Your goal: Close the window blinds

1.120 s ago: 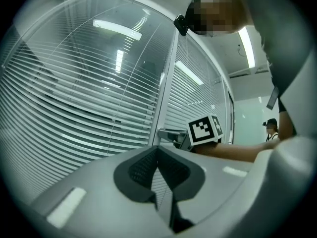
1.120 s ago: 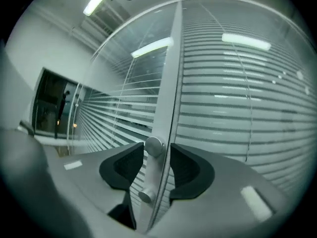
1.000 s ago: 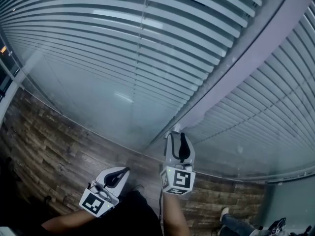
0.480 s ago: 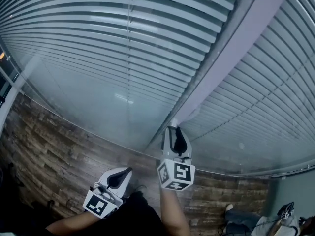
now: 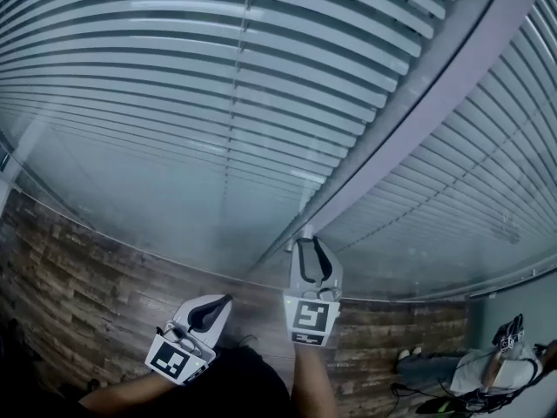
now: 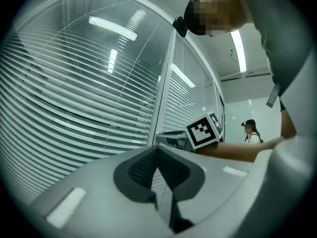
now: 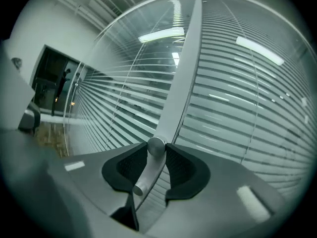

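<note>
White slatted blinds hang behind glass on both sides of a pale upright frame post; dark gaps show between the slats. A short silver knob with a rod sticks out from the post. My right gripper is raised to the post, and its jaws are closing on the knob, whose head touches both pads. My left gripper hangs lower, away from the window, with its jaws together and nothing between them. From the left gripper view, the right gripper's marker cube shows against the post.
A wood-plank floor runs along the foot of the glass wall. Bags and cables lie at the lower right. A person stands far off down the room.
The right gripper's jaws have narrowed around the knob on the post. The view has shifted slightly along the window. The left gripper has stayed low and shut.
</note>
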The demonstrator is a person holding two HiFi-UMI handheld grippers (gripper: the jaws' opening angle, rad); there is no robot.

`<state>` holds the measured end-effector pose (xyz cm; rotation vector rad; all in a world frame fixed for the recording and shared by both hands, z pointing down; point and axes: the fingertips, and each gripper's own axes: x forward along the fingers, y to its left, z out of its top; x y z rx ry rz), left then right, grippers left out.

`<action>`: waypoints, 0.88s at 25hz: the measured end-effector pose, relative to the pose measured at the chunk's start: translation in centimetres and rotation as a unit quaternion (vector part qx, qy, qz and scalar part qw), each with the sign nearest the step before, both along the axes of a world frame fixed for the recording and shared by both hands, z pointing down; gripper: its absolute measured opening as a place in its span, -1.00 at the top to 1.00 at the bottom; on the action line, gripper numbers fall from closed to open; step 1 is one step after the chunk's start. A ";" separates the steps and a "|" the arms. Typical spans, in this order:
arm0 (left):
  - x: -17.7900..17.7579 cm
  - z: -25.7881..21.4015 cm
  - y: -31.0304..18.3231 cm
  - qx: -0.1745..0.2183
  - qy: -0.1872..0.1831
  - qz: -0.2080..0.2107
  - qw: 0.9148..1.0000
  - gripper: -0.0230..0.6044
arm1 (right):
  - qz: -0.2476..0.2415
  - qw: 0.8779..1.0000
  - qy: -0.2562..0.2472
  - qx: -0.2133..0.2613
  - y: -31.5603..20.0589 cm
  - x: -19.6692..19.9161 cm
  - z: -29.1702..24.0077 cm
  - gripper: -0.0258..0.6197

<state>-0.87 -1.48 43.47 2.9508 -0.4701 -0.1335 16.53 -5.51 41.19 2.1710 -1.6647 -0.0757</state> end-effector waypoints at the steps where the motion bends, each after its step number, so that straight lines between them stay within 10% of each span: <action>1: -0.2 0.0 -0.6 0.000 0.002 0.004 1.000 0.93 | -0.001 1.000 0.019 -0.009 -0.3 -0.2 0.0 0.54; 11: 1.7 0.6 -2.9 -0.004 -0.002 0.041 0.999 0.93 | 0.003 0.976 0.191 -0.104 -2.3 0.9 1.1 0.53; 16: 1.0 1.1 -4.8 -0.016 -0.001 0.056 0.998 0.93 | 0.006 0.989 0.131 -0.067 -4.0 0.7 1.6 0.49; 22: -0.8 -0.1 -5.6 -0.010 0.022 0.049 0.998 0.93 | 0.028 0.991 -0.121 0.050 -3.1 0.4 1.0 0.37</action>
